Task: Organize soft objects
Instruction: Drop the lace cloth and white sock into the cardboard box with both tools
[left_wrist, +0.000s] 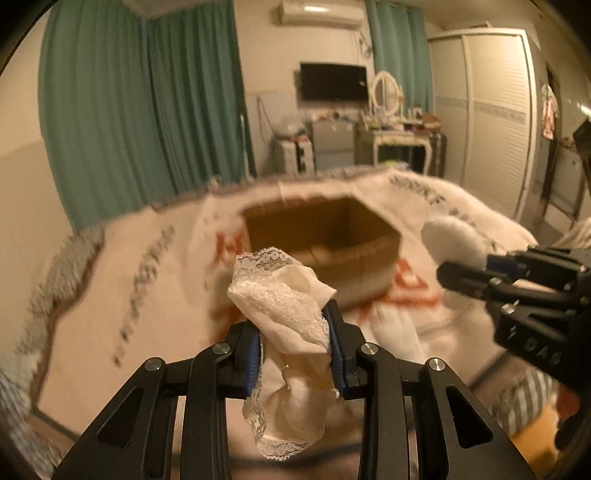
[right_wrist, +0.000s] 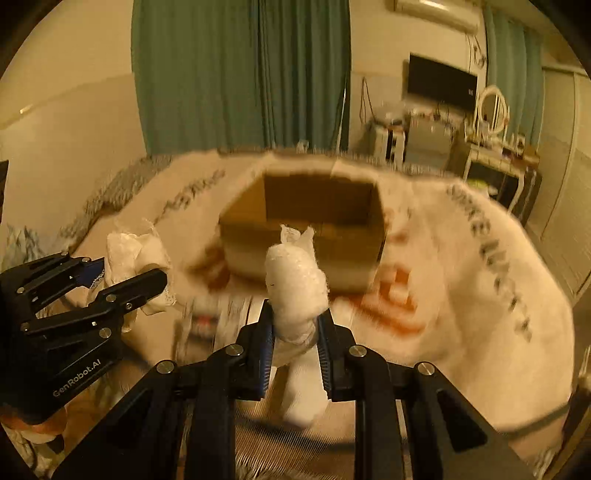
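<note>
Between my left gripper's (left_wrist: 293, 354) blue pads there's a cream lace-trimmed cloth (left_wrist: 284, 314), clamped around its middle. Its long axis runs roughly 12 to 6 o'clock in the left wrist view: the bunched top sticks up past the fingertips toward the cardboard box (left_wrist: 332, 240), and the lacy tail hangs down between the fingers toward 6.

My right gripper (right_wrist: 295, 332) has its jaws pinched on a fluffy white sock-like bundle (right_wrist: 295, 284). Same deal, it stands upright, top end pointing at 12 toward the box (right_wrist: 306, 221), lower end drooping toward 6. Honestly it's blurry enough that I can't say for sure it's a sock.

From the left camera the right gripper (left_wrist: 476, 271) shows at about 3 o'clock with the white bundle (left_wrist: 452, 236) poking out toward 10. From the right camera the left gripper (right_wrist: 110, 284) sits at about 9 o'clock, its cloth (right_wrist: 136, 251) bunched at the tips.

Box is open-topped, sitting on a white blanket (left_wrist: 147, 295) with dark and red lettering, dead ahead at 12 in both views. Green curtains (left_wrist: 147, 110) behind at 11, and a dark TV (left_wrist: 332, 81) on the wall at around 12.
</note>
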